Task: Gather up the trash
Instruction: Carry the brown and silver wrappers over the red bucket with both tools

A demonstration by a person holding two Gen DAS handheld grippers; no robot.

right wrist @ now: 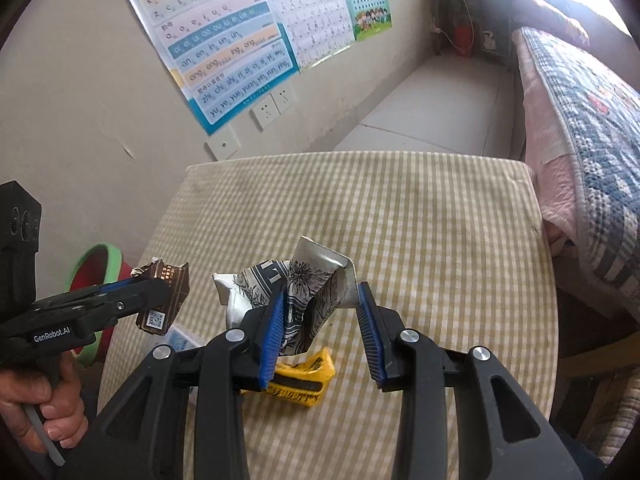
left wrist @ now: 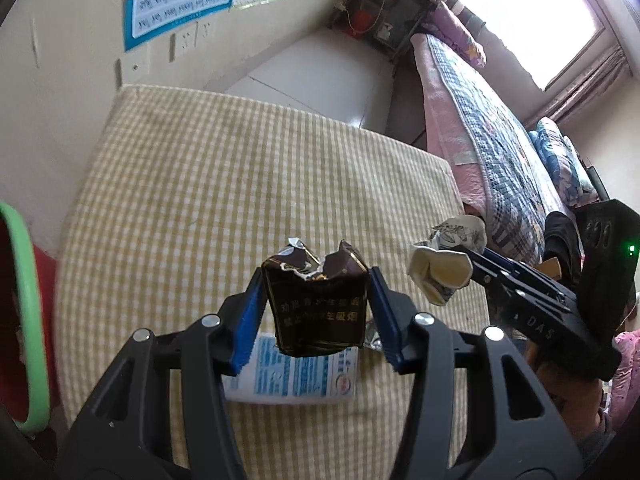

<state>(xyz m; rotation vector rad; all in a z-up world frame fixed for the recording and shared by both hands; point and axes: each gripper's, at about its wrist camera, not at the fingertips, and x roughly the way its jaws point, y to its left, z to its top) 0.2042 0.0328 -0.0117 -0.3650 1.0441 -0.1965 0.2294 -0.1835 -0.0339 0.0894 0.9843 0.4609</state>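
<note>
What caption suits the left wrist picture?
Left gripper lifts a brown pack above the table; right gripper holds a crumpled wrapper.

Beige wall w/ posters, quilted bed by bright window, pale floor.

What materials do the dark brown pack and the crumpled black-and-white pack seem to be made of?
Dark brown cigarette pack: probably glossy printed card; it shows sheen, a torn whitish edge and stiff folds. Crumpled black-and-white pack: likely thin printed card or paper with a silvery lining, creased sharply. Neither can be told for certain.
</note>
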